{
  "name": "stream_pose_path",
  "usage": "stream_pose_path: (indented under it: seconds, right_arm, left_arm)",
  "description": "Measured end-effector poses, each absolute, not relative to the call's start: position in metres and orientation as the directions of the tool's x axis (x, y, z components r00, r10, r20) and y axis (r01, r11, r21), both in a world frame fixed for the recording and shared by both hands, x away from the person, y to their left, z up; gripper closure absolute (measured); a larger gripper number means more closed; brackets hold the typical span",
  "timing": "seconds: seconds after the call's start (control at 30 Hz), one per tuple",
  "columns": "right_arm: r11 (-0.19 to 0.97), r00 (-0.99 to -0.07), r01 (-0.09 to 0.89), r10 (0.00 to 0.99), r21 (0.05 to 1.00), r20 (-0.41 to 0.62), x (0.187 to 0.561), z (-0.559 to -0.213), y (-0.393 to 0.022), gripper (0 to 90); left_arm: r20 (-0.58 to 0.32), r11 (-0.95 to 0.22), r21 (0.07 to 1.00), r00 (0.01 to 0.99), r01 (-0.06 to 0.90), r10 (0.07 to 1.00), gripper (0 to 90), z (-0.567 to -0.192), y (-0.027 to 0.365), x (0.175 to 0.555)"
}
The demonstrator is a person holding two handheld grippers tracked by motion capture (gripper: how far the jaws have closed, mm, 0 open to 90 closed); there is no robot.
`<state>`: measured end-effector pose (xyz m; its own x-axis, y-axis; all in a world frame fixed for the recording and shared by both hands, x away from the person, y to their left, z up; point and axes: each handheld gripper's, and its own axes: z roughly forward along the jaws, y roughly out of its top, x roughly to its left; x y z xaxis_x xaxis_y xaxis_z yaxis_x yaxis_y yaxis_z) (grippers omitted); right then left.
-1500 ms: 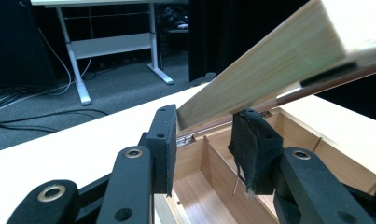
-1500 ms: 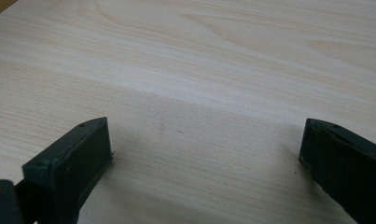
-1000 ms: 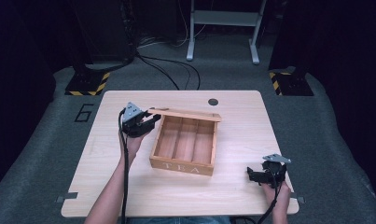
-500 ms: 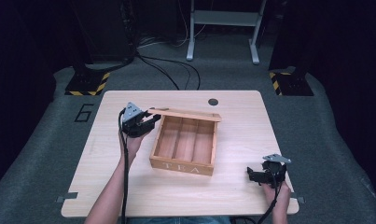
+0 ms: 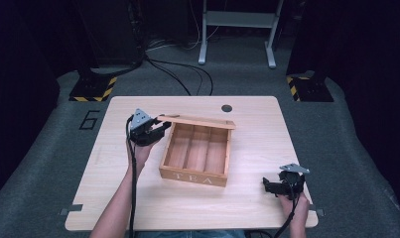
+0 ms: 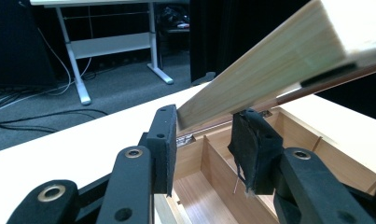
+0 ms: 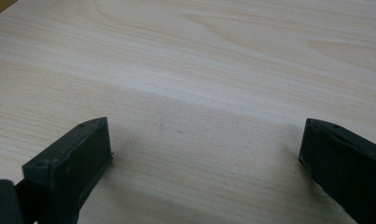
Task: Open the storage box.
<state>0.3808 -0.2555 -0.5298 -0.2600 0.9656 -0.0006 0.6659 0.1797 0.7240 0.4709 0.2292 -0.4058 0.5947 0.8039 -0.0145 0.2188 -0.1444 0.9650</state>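
A wooden tea box with three compartments stands mid-table, its hinged lid raised along the far side. My left gripper is at the lid's left end and shut on it. In the left gripper view the pale lid slants up to the right from between the pads of the left gripper, with the box's compartments below. My right gripper rests near the table's front right corner. In the right gripper view the right gripper stands open over bare tabletop.
The light wood table has a black round grommet behind the box. A white desk frame, cables and yellow-black striped bases stand on the grey floor beyond the far edge.
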Motion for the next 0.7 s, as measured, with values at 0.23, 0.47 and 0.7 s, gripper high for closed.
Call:
stream_pose_path:
  seconds: [0.23,0.47,0.7]
  right_arm:
    - [0.18,-0.26,0.666,0.966,0.724,-0.001,0.3808,-0.5298,-0.2556,1.7]
    - [0.179,-0.26,0.666,0.966,0.724,-0.001,0.3808,-0.5299,-0.2555,1.7]
    - [0.179,-0.26,0.666,0.966,0.724,0.0,0.3808,-0.5298,-0.2555,1.7]
  left_arm:
    - [-0.012,-0.148,0.964,0.596,0.219,0.803,61.1,-0.4058,0.2294,0.4709]
    - [-0.015,-0.143,0.965,0.595,0.218,0.804,61.1,-0.4059,0.2292,0.471]
    - [-0.013,-0.145,0.965,0.595,0.218,0.804,61.1,-0.4058,0.2293,0.471]
